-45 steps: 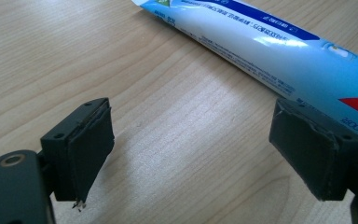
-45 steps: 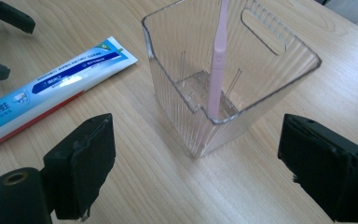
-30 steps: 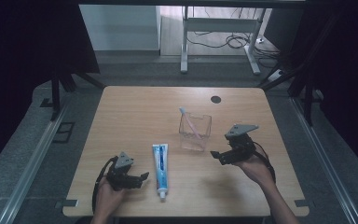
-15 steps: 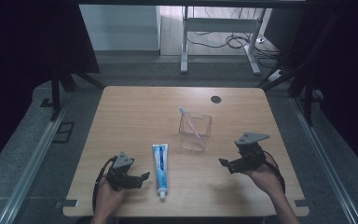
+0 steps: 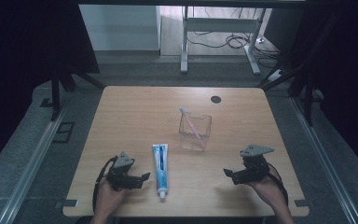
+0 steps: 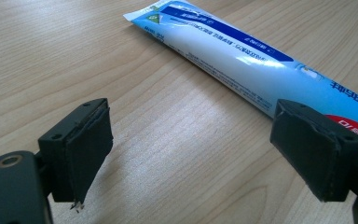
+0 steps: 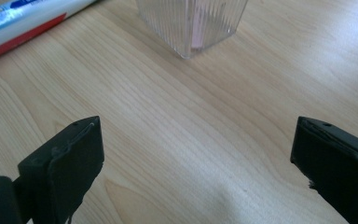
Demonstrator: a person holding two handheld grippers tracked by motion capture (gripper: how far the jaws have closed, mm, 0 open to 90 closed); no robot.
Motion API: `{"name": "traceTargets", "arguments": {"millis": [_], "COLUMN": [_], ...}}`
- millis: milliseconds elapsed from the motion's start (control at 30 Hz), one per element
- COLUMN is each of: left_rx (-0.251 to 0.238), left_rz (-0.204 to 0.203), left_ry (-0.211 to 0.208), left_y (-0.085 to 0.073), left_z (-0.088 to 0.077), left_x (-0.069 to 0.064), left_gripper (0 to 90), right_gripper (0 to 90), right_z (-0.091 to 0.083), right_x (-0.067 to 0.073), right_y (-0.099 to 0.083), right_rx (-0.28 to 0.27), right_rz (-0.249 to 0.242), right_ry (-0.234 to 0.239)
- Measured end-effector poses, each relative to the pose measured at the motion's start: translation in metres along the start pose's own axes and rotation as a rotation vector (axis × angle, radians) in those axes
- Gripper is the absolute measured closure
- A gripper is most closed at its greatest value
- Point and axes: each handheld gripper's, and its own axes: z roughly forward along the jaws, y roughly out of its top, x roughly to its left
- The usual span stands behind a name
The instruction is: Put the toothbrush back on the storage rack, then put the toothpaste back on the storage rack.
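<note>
Right tool (image 5: 228,174) drew back from one cup (image 5: 195,132), one toothpaste tube (image 5: 160,165).

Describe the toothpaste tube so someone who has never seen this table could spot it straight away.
On the wooden table, look near the front edge, just right of the left gripper. The tube lies flat, cap toward the person, left of the clear cup. It is the one white and blue thing lying down.

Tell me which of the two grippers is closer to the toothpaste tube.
The left gripper: its open jaws sit right beside the toothpaste tube, while the right gripper rests farther off, empty.
</note>
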Motion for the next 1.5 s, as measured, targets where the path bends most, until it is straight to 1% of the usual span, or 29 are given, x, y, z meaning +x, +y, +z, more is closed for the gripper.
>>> {"name": "traceTargets", "arguments": {"millis": [167, 233, 367, 400, 467, 600, 700, 800, 833, 933, 1067, 1100, 1200, 1300, 1500], "left_rx": [0.006, 0.006, 0.011, 0.015, 0.018, 0.021, 0.030, 0.034, 0.038, 0.032, 0.036, 0.037, 0.036, 0.033, 0.053], "left_rz": [0.004, 0.002, 0.006, 0.007, 0.004, 0.001, 0.005, 0.002, 0.007, 0.004, -0.010, -0.020, -0.014, -0.017, -0.006], "left_ry": [0.003, 0.003, 0.006, 0.006, 0.009, 0.014, 0.017, 0.017, 0.018, 0.017, 0.017, 0.018, 0.021, 0.021, 0.036], "left_y": [0.000, 0.000, 0.000, 0.000, 0.000, 0.000, 0.000, 0.000, 0.000, 0.000, 0.001, 0.001, 0.002, 0.003, 0.004], "left_z": [0.001, 0.001, 0.001, 0.001, 0.002, 0.002, 0.003, 0.003, 0.003, 0.003, 0.002, 0.002, 0.001, 0.000, 0.000], "left_x": [-0.001, -0.001, -0.001, 0.000, 0.000, 0.000, 0.000, 0.000, 0.000, 0.001, 0.002, 0.002, 0.003, 0.002, 0.000], "left_gripper": [13.0, 13.0, 13.0, 13.0, 13.0, 13.0, 13.1, 13.1, 13.1, 13.1, 13.3, 13.4, 13.6, 13.7, 13.8], "right_gripper": [3.4, 4.2, 4.6, 4.5, 4.5, 4.5, 4.7, 4.8, 4.9, 4.9, 4.9, 4.9, 5.0, 5.4, 6.0], "right_z": [0.002, 0.003, 0.006, 0.007, 0.010, 0.016, 0.020, 0.022, 0.022, 0.022, 0.020, 0.020, 0.018, 0.016, 0.014], "right_x": [0.000, 0.000, -0.002, -0.002, -0.003, -0.003, -0.004, -0.004, -0.004, -0.005, -0.005, -0.006, -0.008, -0.010, -0.012], "right_y": [-0.012, -0.017, -0.025, -0.027, -0.032, -0.040, -0.045, -0.048, -0.049, -0.051, -0.052, -0.053, -0.054, -0.055, -0.056], "right_rx": [-0.022, -0.040, -0.043, -0.044, -0.039, -0.010, 0.002, 0.016, 0.017, 0.012, 0.010, 0.008, 0.000, -0.004, -0.012], "right_rz": [0.016, 0.023, 0.037, 0.043, 0.047, 0.027, 0.023, 0.014, 0.009, 0.011, 0.017, 0.020, 0.031, 0.041, 0.048], "right_ry": [-0.005, -0.018, -0.041, -0.041, -0.037, -0.047, -0.049, -0.055, -0.059, -0.057, -0.053, -0.052, -0.052, -0.058, -0.060]}}
